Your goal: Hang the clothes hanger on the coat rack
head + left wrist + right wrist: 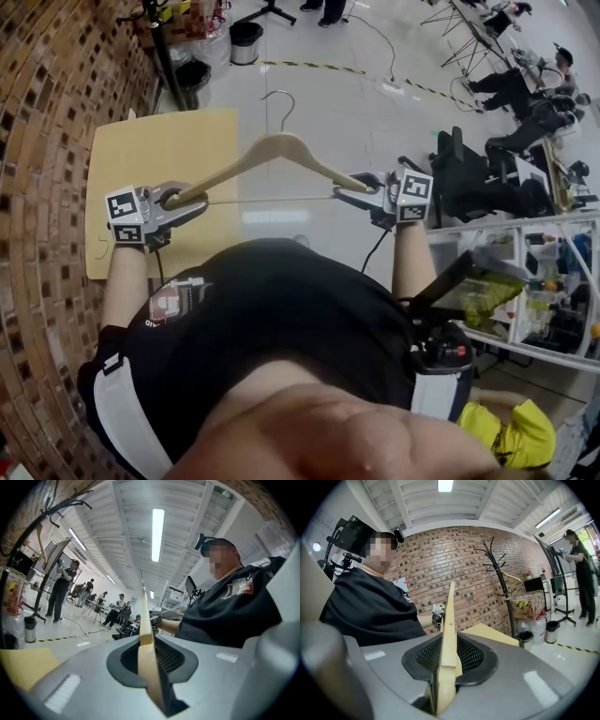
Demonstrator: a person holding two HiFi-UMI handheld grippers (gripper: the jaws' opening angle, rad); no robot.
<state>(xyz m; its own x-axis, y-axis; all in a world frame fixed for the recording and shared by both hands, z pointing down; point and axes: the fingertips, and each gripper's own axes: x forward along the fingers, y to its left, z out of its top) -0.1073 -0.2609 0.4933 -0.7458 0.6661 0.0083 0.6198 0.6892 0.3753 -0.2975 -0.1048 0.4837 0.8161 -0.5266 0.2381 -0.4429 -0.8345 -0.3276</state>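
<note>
A wooden clothes hanger with a metal hook hangs level in front of the person, its hook pointing away. My left gripper is shut on the hanger's left arm end, and my right gripper is shut on the right end. In the left gripper view the hanger's wood runs edge-on between the jaws; the right gripper view shows the same. The black coat rack stands by the brick wall, one hanger on it; its branches show at upper left in the left gripper view.
A tan table stands against the brick wall under the left gripper. Two bins stand on the floor beyond. Seated people and chairs are at right, and a metal shelf lies close on the right.
</note>
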